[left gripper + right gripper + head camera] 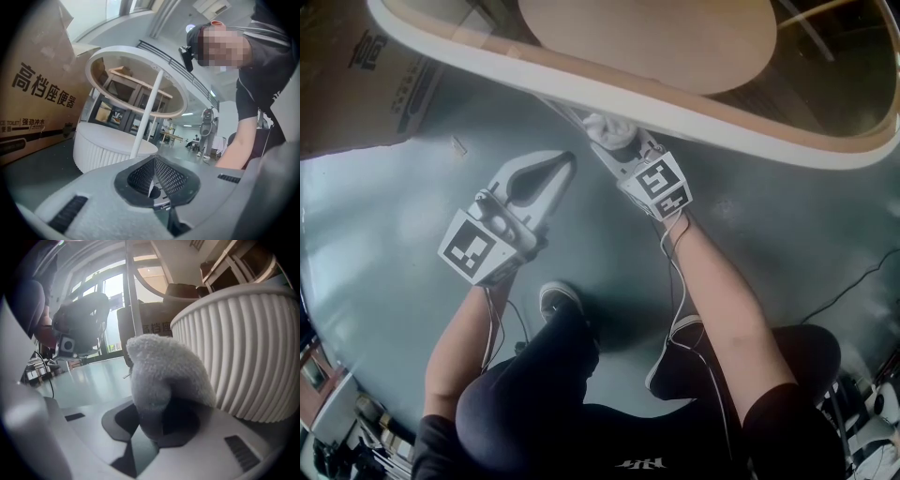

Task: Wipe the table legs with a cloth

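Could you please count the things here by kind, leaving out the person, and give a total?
Grippers: 2, left gripper and right gripper
Cloth: 1
Table: 1
Box: 1
Total: 5

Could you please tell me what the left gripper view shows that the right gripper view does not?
Only the left gripper view shows the person's upper body leaning in, and the left gripper close up, shut and empty. Only the right gripper view shows the grey cloth clamped in the right gripper. Both show the ribbed white base, the thin white table leg and the cardboard box.
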### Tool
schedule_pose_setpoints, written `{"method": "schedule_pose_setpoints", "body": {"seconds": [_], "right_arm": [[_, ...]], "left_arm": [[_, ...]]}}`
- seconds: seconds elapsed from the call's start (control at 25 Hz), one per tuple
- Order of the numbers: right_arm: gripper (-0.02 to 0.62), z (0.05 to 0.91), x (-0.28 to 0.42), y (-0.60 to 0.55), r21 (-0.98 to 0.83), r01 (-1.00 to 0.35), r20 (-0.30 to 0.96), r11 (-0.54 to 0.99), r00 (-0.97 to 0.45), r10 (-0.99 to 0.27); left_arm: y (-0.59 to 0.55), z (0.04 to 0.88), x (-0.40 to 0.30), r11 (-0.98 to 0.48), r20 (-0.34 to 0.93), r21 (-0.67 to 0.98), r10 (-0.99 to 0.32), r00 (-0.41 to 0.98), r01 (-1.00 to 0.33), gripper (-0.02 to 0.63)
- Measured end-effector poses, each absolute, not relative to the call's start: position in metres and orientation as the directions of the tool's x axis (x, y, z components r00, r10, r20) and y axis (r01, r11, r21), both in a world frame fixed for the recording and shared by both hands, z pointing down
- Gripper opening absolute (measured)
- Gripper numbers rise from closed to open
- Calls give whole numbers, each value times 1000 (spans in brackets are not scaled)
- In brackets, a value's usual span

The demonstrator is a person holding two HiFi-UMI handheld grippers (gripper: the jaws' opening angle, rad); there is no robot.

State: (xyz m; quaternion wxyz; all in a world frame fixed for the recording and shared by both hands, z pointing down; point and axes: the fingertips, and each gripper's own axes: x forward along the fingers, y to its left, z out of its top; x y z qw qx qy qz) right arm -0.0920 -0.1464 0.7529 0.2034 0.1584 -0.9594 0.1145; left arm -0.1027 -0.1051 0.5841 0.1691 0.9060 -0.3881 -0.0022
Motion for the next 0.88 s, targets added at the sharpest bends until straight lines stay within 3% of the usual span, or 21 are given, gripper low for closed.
{"method": "schedule_pose_setpoints", "body": {"seconds": [0.12, 0.32, 0.52, 0.88], "right_arm": [[80, 750, -75, -153, -103, -390, 491, 915, -820, -295], [80, 695, -66, -172, 57, -396, 362, 917, -847, -388], [80, 706, -84, -184, 215, -411, 368, 886, -806, -463], [80, 754, -91, -192, 162, -443, 423, 882, -776, -468]], "left_arm": [[-102, 578, -102, -641, 119, 303, -709, 695, -705, 5], [-99, 580, -107, -635, 127, 310, -710, 693, -708, 5], [-97, 580, -106, -637, 128, 306, -709, 694, -708, 5], [-92, 592, -107, -641, 161, 305, -695, 701, -705, 5]]}}
